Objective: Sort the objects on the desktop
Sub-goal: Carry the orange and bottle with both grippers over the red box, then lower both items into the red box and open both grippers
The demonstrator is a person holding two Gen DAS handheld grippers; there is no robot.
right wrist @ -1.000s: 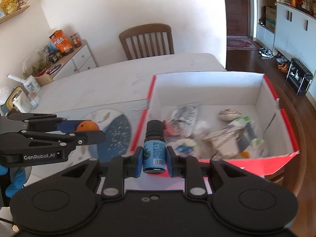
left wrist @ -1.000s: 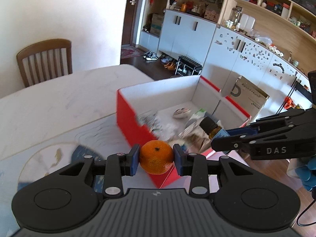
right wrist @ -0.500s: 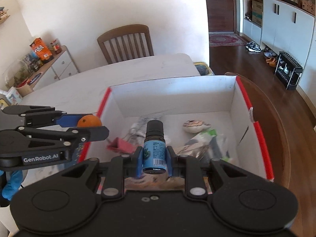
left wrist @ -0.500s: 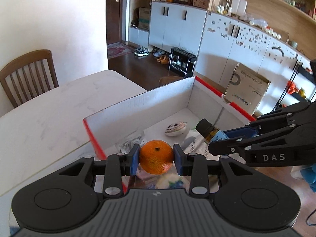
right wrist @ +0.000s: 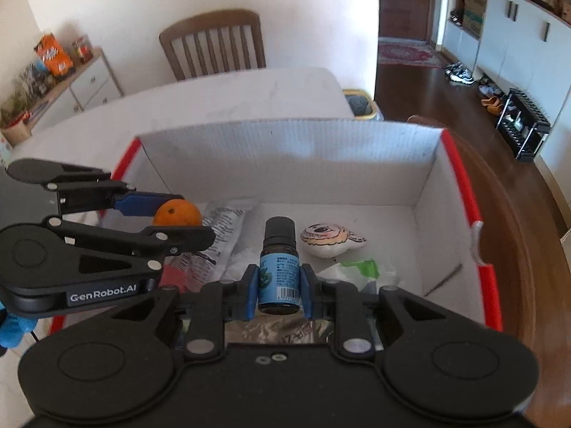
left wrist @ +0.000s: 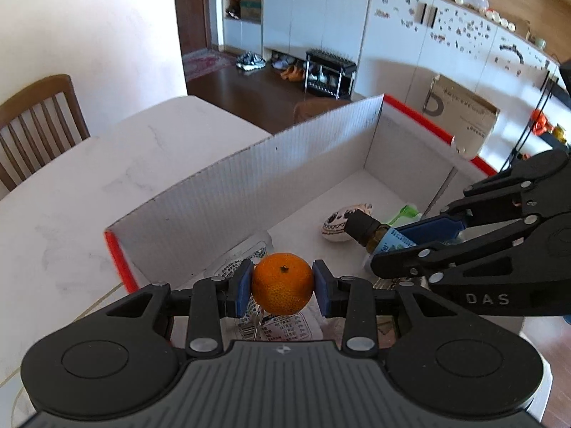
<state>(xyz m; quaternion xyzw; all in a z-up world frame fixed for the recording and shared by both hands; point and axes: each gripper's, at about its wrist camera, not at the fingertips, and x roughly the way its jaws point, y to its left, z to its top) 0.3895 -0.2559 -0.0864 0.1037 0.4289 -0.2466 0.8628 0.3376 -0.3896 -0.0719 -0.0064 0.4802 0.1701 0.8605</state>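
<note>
My left gripper (left wrist: 282,287) is shut on a small orange (left wrist: 282,287), its blue pads pressing both sides. It hangs over the near left part of a red-edged white cardboard box (left wrist: 249,182). My right gripper (right wrist: 279,285) is shut on a small brown bottle with a black cap and blue label (right wrist: 279,271), held upright over the box's middle (right wrist: 285,149). In the left wrist view the right gripper (left wrist: 399,246) comes in from the right with the bottle (left wrist: 371,233). In the right wrist view the left gripper (right wrist: 175,217) holds the orange (right wrist: 176,214) at the left.
Inside the box lie a printed plastic packet (right wrist: 221,228), a flat cartoon-face toy (right wrist: 328,239), a green-and-white wrapper (right wrist: 360,271) and a red item (right wrist: 175,278). The box stands on a white marble table (left wrist: 89,185). A wooden chair (right wrist: 214,44) is behind it.
Both grippers have travelled from beside the box to over its inside and come lower, each still holding its object. The box now fills more of both views.
</note>
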